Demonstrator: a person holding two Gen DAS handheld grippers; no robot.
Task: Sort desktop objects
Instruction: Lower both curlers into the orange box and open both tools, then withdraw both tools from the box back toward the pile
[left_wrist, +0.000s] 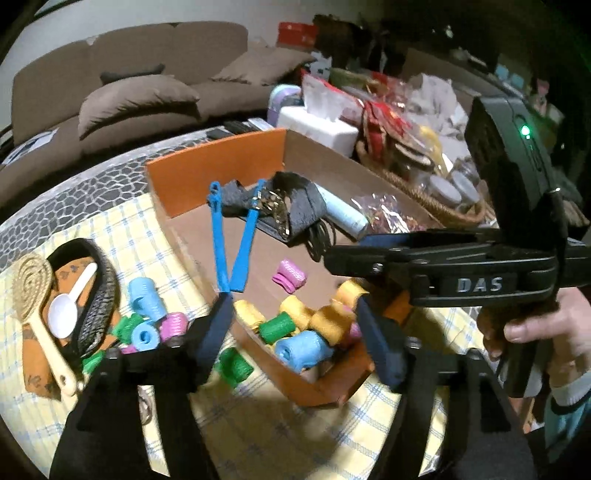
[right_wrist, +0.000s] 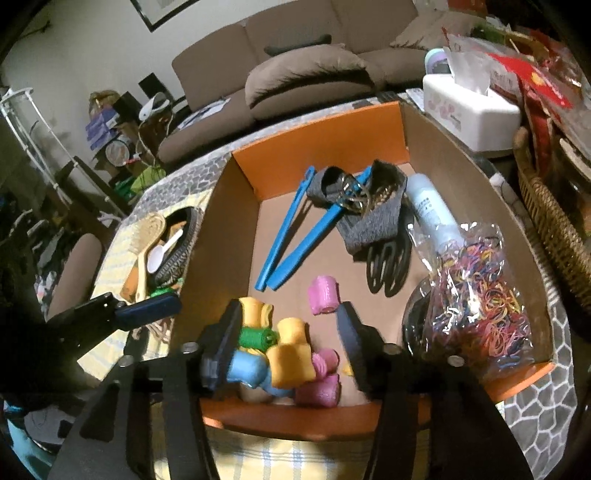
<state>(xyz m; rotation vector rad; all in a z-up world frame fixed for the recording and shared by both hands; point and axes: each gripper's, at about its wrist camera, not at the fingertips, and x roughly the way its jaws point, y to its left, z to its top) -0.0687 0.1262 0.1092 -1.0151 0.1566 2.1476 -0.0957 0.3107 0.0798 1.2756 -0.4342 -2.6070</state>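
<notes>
Reading "DAS", the right hand-held gripper (right_wrist: 288, 328) and left hand-held gripper (left_wrist: 295, 325) gape, holding nothing.

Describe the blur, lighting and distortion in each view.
Left wrist view: yellow rollers in the orange box smear with motion blur, corners vignette dark, green LED glares. Right wrist view: fisheye bends the box walls; the room at left stays dim.

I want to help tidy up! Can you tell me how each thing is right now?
Left claw: open, holding nothing.
Right claw: open, above the curlers.
Cardboard box: open on top, partly filled.
Curlers in box: piled in the near corner.
Curlers on tablecloth: still outside.
White spoon: lying in the black basket.
</notes>
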